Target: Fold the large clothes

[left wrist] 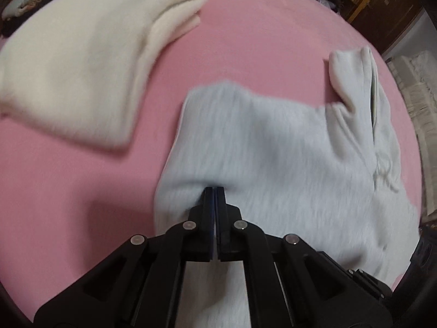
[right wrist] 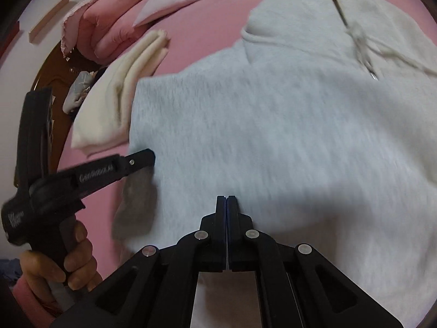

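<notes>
A light grey hoodie [left wrist: 273,142] lies on the pink bed [left wrist: 82,186], its hood and drawstring at the right. In the right wrist view the hoodie [right wrist: 273,125] fills most of the frame. My left gripper [left wrist: 214,190] is shut with its tips at a raised fold of the hoodie's near edge; whether cloth is pinched I cannot tell. It also shows in the right wrist view [right wrist: 148,157] at the hoodie's left edge. My right gripper [right wrist: 226,197] is shut, tips on the hoodie's lower part; no cloth shows between them.
A folded cream garment [left wrist: 90,63] lies on the bed to the left, also seen in the right wrist view [right wrist: 120,93]. Pink pillows [right wrist: 109,24] and a pale cushion [right wrist: 177,0] sit at the bed's head. Furniture [left wrist: 382,5] stands beyond the far edge.
</notes>
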A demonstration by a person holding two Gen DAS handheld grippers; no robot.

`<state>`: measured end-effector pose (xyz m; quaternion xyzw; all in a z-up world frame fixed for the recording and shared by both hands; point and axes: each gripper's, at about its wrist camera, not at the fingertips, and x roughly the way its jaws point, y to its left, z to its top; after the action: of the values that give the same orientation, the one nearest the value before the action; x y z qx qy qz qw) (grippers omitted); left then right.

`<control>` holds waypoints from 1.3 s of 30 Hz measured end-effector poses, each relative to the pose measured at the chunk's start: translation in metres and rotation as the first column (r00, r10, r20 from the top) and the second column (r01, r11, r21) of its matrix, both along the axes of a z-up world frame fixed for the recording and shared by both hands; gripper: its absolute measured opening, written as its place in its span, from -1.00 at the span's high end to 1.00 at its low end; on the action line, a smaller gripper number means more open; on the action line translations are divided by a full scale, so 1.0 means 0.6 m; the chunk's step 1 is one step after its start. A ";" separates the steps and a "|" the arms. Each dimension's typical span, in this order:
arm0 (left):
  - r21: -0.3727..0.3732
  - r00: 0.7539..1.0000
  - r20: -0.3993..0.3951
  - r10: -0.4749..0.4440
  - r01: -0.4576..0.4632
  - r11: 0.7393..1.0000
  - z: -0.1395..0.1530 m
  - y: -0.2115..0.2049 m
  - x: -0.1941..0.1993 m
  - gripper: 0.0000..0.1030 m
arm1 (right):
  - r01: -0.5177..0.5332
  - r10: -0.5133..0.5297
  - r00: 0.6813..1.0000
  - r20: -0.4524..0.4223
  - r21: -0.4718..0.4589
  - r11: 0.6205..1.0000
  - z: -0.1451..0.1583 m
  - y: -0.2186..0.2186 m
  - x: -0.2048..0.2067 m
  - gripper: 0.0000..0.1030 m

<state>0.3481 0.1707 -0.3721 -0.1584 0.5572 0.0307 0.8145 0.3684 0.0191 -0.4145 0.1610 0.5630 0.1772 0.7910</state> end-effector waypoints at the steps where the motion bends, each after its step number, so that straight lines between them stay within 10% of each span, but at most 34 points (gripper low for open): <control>1: -0.006 1.000 0.004 -0.005 0.005 1.000 -0.003 0.003 0.015 0.99 | 0.027 -0.028 1.000 0.011 0.009 1.000 0.001 -0.003 0.013 1.00; 7: -0.075 0.997 0.067 0.045 -0.040 0.996 -0.031 0.041 0.098 0.99 | 0.181 -0.181 0.983 0.006 0.040 0.983 -0.019 -0.082 0.092 1.00; 20: -0.119 0.993 0.076 0.086 -0.077 0.990 -0.052 0.064 0.105 0.99 | 0.376 -0.375 0.927 0.026 -0.080 0.923 -0.020 -0.306 0.024 1.00; 26: -0.002 0.997 0.023 0.072 -0.072 0.997 -0.012 0.058 0.068 0.99 | 0.410 -0.403 0.912 0.075 -0.206 0.888 0.010 -0.239 -0.013 1.00; 32: 0.086 0.997 -0.004 -0.081 0.081 0.993 0.033 0.008 -0.018 0.98 | 0.171 -0.163 0.985 -0.057 0.200 0.965 -0.004 -0.095 -0.019 1.00; 39: 0.196 0.994 -0.075 -0.079 0.093 0.976 -0.007 -0.008 -0.112 0.94 | -0.020 0.015 0.994 -0.106 -0.042 0.999 -0.059 0.067 -0.057 1.00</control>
<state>0.2809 0.1660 -0.3765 -0.0506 0.5845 0.0564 0.8078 0.3344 0.0593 -0.4502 0.1481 0.6091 0.1631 0.7619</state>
